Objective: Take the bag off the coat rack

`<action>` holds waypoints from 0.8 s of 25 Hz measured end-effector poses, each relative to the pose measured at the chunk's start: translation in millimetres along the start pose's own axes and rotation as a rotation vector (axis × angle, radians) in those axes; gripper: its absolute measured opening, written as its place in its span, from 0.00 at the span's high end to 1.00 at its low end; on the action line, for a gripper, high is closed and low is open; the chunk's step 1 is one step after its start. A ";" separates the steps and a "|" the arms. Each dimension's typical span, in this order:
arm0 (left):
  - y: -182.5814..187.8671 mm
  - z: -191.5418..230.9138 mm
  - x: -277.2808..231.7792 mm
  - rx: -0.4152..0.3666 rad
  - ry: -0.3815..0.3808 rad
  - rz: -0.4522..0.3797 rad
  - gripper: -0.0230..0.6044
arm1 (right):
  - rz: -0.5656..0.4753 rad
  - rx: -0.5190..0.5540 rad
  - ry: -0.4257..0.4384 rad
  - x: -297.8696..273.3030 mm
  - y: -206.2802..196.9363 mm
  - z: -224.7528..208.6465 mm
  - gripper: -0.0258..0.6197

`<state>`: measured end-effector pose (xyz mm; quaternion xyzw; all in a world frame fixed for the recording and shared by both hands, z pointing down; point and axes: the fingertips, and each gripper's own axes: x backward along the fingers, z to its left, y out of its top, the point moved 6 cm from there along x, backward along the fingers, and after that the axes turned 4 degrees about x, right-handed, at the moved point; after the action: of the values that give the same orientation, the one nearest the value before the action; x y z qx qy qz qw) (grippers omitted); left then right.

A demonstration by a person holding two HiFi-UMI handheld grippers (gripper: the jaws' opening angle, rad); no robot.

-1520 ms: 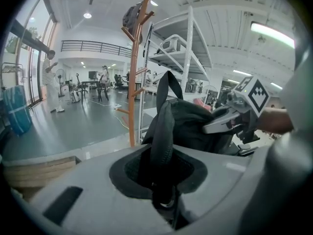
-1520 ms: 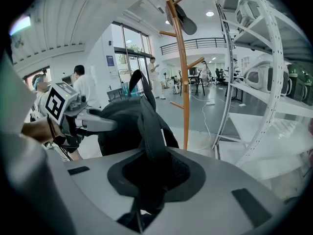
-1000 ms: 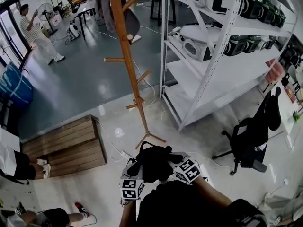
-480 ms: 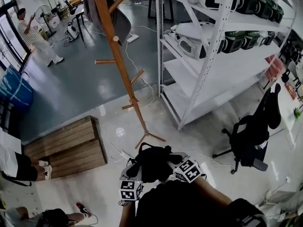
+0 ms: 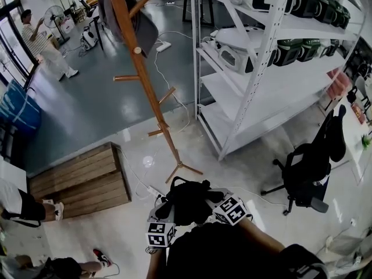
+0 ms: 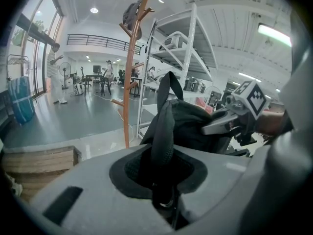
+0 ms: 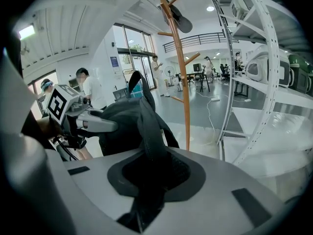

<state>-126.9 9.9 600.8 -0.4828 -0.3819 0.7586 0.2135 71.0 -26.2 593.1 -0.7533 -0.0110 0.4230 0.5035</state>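
Note:
The black bag (image 5: 187, 200) hangs off the rack, held low in front of me between both grippers. My left gripper (image 5: 164, 207) is shut on a black strap (image 6: 164, 126) of the bag. My right gripper (image 5: 214, 198) is shut on another strap (image 7: 148, 136) on the other side. The wooden coat rack (image 5: 143, 79) stands apart from the bag, its feet (image 5: 178, 168) just beyond it. A grey garment (image 5: 129, 17) still hangs at the rack's top. In each gripper view the bag's body (image 6: 198, 126) (image 7: 120, 126) bulges past the jaws, with the other gripper beyond.
White metal shelving (image 5: 256, 80) with boxed devices stands to the right of the rack. A black office chair (image 5: 311, 167) is at the right, a wooden crate (image 5: 81, 179) at the left. Cables lie on the floor by the rack's feet. People stand and sit at the left edge.
The coat rack has slid leftwards in the head view as the view shifted. Both grippers and the bag have kept their place in front of me.

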 end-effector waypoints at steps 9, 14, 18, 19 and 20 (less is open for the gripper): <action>0.1 0.1 -5.7 0.016 0.005 0.013 0.85 | 0.012 0.006 0.011 -3.8 -0.5 -6.2 0.86; 1.5 0.8 -8.3 0.014 0.006 0.012 0.85 | 0.010 0.005 0.012 -5.1 -0.1 -8.4 0.86; 1.2 1.6 -9.8 0.016 0.007 0.014 0.85 | 0.013 0.009 0.010 -6.2 -0.2 -9.4 0.86; 1.0 2.0 -9.7 0.017 0.007 0.015 0.85 | 0.014 0.010 0.010 -6.5 0.0 -9.2 0.86; 0.7 2.4 -9.5 0.019 0.008 0.016 0.85 | 0.015 0.010 0.010 -6.6 0.2 -8.8 0.86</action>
<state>-124.7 2.1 606.2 -0.4869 -0.3701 0.7620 0.2132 72.4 -35.8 598.4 -0.7528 -0.0005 0.4230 0.5043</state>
